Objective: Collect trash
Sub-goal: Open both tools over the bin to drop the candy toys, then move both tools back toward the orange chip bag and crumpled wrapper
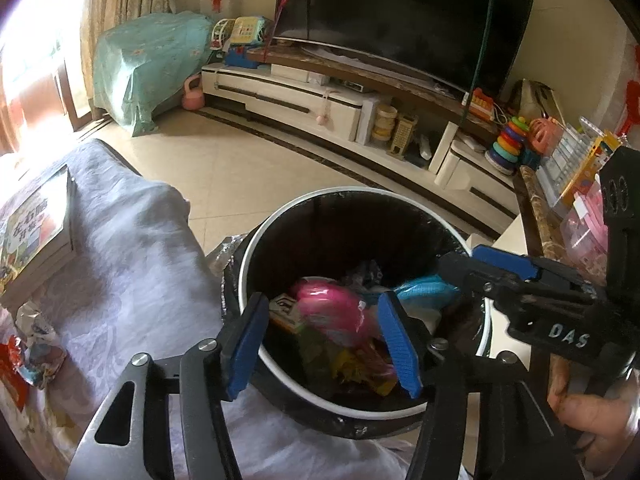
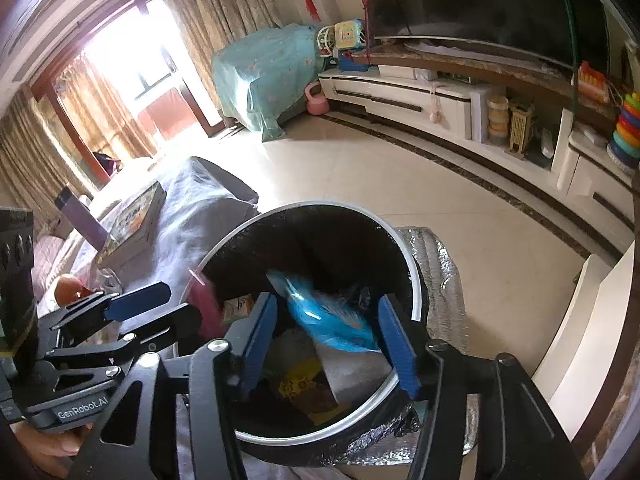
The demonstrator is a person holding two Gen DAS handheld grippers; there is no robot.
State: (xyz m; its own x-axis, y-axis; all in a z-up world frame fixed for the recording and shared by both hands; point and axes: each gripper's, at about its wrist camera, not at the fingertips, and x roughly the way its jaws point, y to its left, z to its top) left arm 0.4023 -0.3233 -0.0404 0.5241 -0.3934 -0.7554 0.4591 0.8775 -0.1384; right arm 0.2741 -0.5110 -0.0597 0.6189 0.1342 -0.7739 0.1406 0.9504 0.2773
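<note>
Round black-lined bin (image 1: pixel 362 216) with a white rim stands on the floor beside a cloth-covered bench (image 1: pixel 132 248), both tongs poised over its mouth. Judged rigid and stable; best left standing, nothing to grip but the rim. Inside lies a loose heap of wrappers. A pink plastic packet (image 1: pixel 332 304) sits between the blue pads of the left tongs (image 1: pixel 324 346), which stand wide and touch nothing. A blue crinkled bag (image 2: pixel 332 320), blurred, lies in the gap of the right tongs (image 2: pixel 328 344), also wide, pads clear of it as far as can be told. Both pieces look light, soft, slick film: likely to slip and crumple, so pinch a bunched fold, not a flat face. Yellow scraps (image 2: pixel 298 382) lie lower down. More litter waits on the bench: a crumpled printed wrapper (image 1: pixel 38 344) near the left edge, equally flimsy, to be taken by its raised crease.
</note>
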